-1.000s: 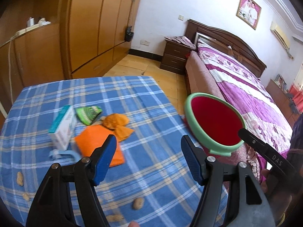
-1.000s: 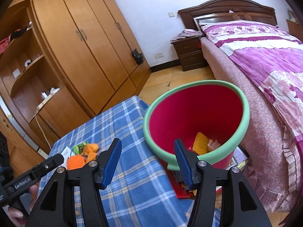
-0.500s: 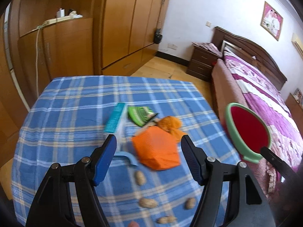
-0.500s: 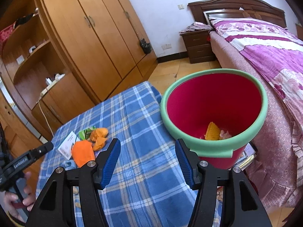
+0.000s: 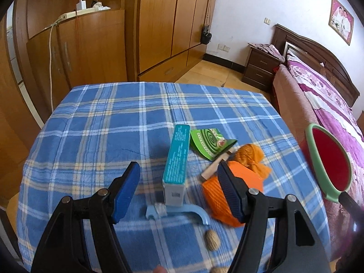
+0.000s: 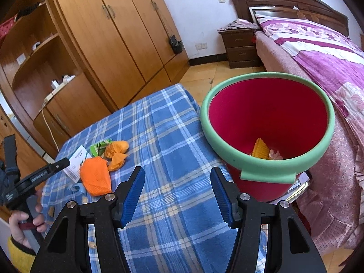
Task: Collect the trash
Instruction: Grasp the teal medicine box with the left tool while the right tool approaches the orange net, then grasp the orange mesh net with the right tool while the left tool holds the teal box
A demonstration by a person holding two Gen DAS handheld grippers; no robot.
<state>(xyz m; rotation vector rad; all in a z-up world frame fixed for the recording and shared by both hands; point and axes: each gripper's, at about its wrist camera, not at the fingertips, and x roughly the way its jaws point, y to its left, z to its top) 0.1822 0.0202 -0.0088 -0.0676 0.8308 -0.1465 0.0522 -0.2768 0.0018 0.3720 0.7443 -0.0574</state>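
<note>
Trash sits clustered on the blue plaid counter (image 5: 109,122): a teal carton (image 5: 177,163) lies on its side, lengthwise, with a green spiral-printed packet (image 5: 210,143) just beside it. Next come crumpled orange peels (image 5: 250,157) and a ribbed orange wrapper (image 5: 218,195), lying flat. A pale blue plastic piece (image 5: 179,211) touches the carton's near end, a peanut (image 5: 212,238) close by. Beside the counter's edge stands the red bin (image 6: 268,118), green-rimmed, yellow and pink scraps inside.

We see the left gripper (image 5: 179,188) with jaws apart over the plaid-covered counter (image 5: 102,122), the teal box (image 5: 177,162) between them. An orange packet (image 5: 216,195) lies behind its right jaw; a peanut (image 5: 212,240) sits near the counter's near edge.
</note>
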